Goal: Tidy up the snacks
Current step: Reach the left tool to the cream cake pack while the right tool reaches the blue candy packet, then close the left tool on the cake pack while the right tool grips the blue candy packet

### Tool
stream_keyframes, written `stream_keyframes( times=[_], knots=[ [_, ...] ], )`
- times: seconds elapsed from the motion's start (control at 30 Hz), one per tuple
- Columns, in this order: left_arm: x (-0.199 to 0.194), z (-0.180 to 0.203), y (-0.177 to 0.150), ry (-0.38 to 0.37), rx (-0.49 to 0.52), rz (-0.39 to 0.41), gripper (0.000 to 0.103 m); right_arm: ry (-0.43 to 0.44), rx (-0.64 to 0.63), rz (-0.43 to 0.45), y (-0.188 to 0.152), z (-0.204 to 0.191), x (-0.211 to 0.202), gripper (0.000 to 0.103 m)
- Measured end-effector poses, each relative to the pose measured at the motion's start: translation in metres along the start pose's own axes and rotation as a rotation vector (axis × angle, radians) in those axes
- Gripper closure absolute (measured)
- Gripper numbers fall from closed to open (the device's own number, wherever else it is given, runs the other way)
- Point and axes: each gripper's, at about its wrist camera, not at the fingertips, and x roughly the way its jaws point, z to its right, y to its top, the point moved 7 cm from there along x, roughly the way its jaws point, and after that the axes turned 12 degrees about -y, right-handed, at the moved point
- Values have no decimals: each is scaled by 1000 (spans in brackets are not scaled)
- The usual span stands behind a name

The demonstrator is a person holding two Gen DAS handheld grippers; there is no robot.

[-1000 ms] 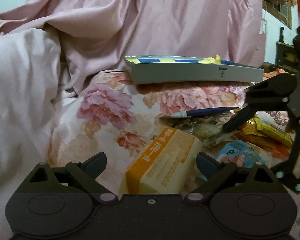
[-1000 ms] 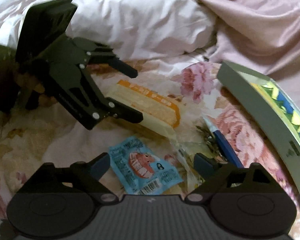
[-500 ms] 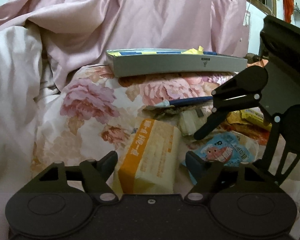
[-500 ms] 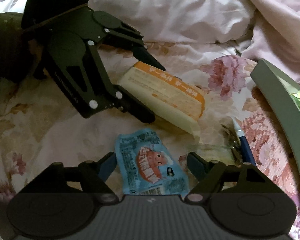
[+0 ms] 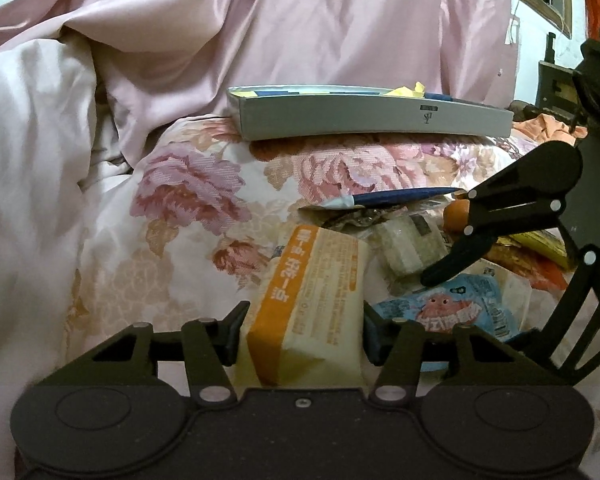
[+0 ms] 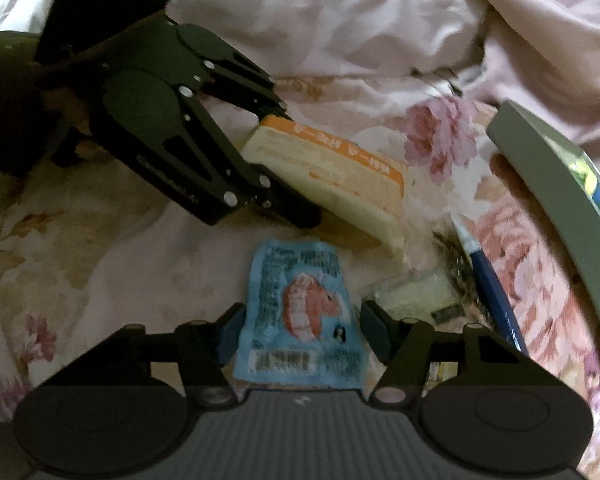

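Snacks lie scattered on a flowered bedspread (image 5: pixel 188 200), and the grey box (image 5: pixel 372 118) at its far side serves as the landmark. Nearer than the grey box, the left gripper (image 5: pixel 303 330) has its jaws on either side of a yellow and orange packet (image 5: pixel 312 300); the pads sit right at the packet's two sides, so it appears gripped, though the bottom of the packet looks to rest on the bedspread. In the right wrist view the same packet (image 6: pixel 332 172) lies left of the grey box (image 6: pixel 560 200), with the left gripper (image 6: pixel 288 164) closed around its near end. The right gripper (image 6: pixel 298 332) has its jaws spread wide around a blue shrimp packet (image 6: pixel 300 316), which lies flat between them; its edges come close to the pads, but whether they touch cannot be told. From the left wrist view that blue packet (image 5: pixel 444 308) sits below and to the right of the grey box, under the right gripper (image 5: pixel 480 292). A blue pen (image 5: pixel 392 198) lies just in front of the grey box, and a clear-wrapped pale snack (image 5: pixel 408 246) sits a little nearer. Pink bedding (image 5: pixel 300 28) is heaped behind the grey box.
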Motion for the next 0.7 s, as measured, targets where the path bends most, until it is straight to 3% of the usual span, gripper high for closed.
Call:
stream_keyframes(
  times=[0.27,0.6,0.7],
  knots=[
    [2,-5,1,5,-103,12,47,-37,114,-12,9,-1,9,37],
    [2,-4,1,11,-130,18,49,-57,294,-108,3,0,11,39],
    [4,-2,2,10,-148,21,50,-68,329,-92,-1,0,10,41]
  ],
)
